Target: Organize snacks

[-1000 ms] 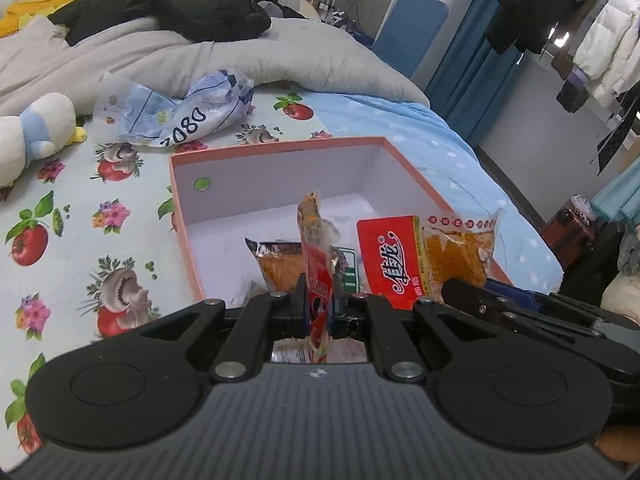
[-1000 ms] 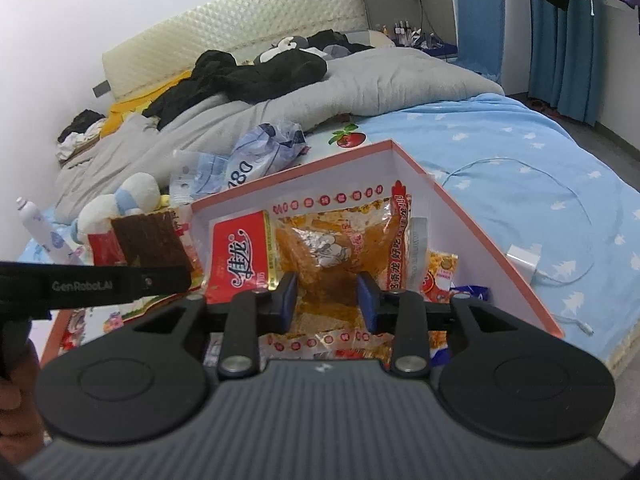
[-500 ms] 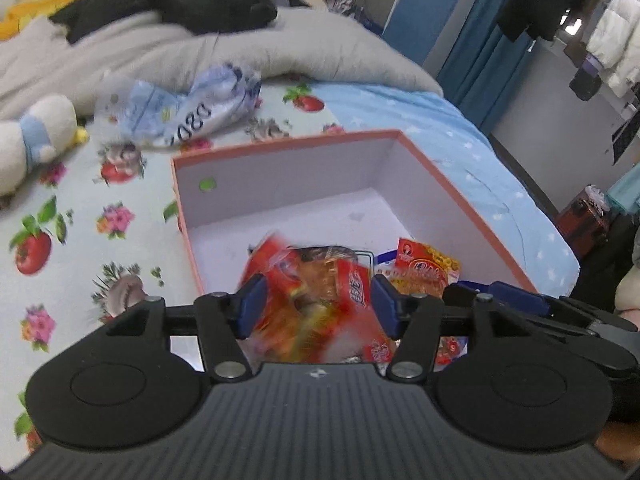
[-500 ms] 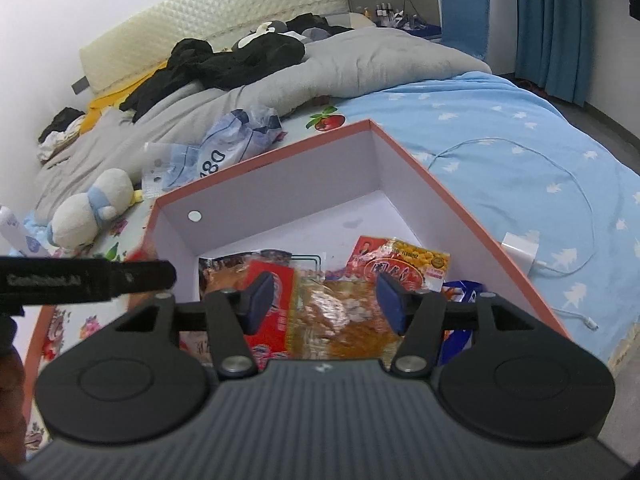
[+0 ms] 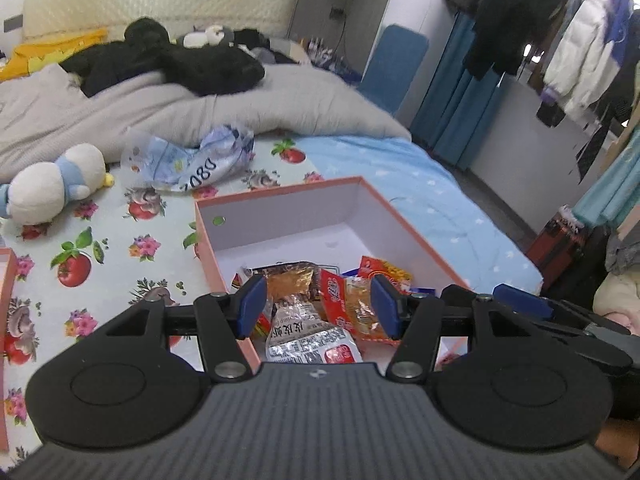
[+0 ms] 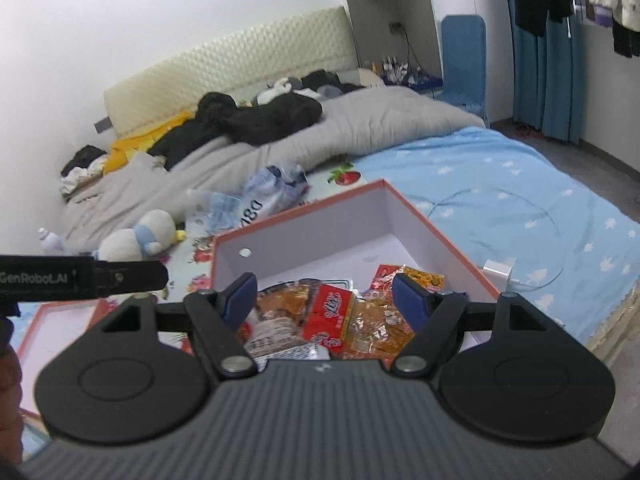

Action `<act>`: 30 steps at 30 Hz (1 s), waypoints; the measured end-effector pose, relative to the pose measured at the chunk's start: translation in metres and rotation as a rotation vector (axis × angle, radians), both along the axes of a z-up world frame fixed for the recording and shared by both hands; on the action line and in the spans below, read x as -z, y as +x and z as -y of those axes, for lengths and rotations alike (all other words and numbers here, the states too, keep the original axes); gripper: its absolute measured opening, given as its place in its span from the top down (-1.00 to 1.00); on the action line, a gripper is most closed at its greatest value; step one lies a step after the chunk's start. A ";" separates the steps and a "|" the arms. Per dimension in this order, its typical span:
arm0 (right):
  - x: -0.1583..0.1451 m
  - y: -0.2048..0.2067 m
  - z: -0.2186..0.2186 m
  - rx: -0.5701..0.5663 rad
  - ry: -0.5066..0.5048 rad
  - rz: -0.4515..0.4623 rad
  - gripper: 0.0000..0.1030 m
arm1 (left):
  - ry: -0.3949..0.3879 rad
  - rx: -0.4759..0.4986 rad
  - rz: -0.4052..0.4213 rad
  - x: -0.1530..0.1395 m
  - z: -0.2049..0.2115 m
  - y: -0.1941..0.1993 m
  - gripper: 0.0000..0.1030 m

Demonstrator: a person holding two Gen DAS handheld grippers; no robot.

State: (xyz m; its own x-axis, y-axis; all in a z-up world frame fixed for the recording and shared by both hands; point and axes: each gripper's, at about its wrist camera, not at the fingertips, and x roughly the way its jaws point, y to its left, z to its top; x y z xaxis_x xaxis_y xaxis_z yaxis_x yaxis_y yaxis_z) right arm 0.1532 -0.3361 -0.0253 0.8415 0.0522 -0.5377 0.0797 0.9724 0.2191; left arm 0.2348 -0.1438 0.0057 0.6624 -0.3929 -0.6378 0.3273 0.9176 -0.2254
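The snack packets point(image 5: 316, 312) lay in a heap at the near end of the pink box point(image 5: 280, 196) on the bed. Both the left gripper point(image 5: 318, 306) and the right gripper point(image 6: 324, 300) hung just above the heap. Their jaws had just been opening and stood spread wide, holding nothing, with the snacks straight ahead and below them.

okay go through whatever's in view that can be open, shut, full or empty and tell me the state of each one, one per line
Left gripper: open, jaws have just been opening, holding nothing.
Right gripper: open, jaws have just been opening, holding nothing.
Pink box: lid off, part filled.
Snack packets: lying loose in the box's near end.
Plastic bag: crumpled on the bed.
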 end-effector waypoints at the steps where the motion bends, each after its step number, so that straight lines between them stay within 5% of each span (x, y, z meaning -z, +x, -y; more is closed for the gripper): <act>1: -0.005 -0.007 -0.002 0.000 -0.004 0.011 -0.48 | 0.000 0.002 0.013 -0.005 -0.002 -0.008 -0.22; 14: -0.044 -0.075 -0.021 0.019 -0.032 0.114 -0.48 | -0.018 0.040 0.114 -0.048 -0.026 -0.093 -0.22; 30: -0.025 -0.121 -0.044 -0.001 -0.046 0.083 -0.48 | 0.041 -0.001 0.120 -0.033 -0.045 -0.144 -0.22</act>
State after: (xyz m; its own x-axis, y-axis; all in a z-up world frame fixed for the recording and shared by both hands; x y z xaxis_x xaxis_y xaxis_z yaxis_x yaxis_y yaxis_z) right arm 0.0317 -0.2917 -0.0006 0.8833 0.0298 -0.4678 0.0621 0.9818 0.1797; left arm 0.0904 -0.0991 0.0391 0.7356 -0.3673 -0.5692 0.3486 0.9257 -0.1468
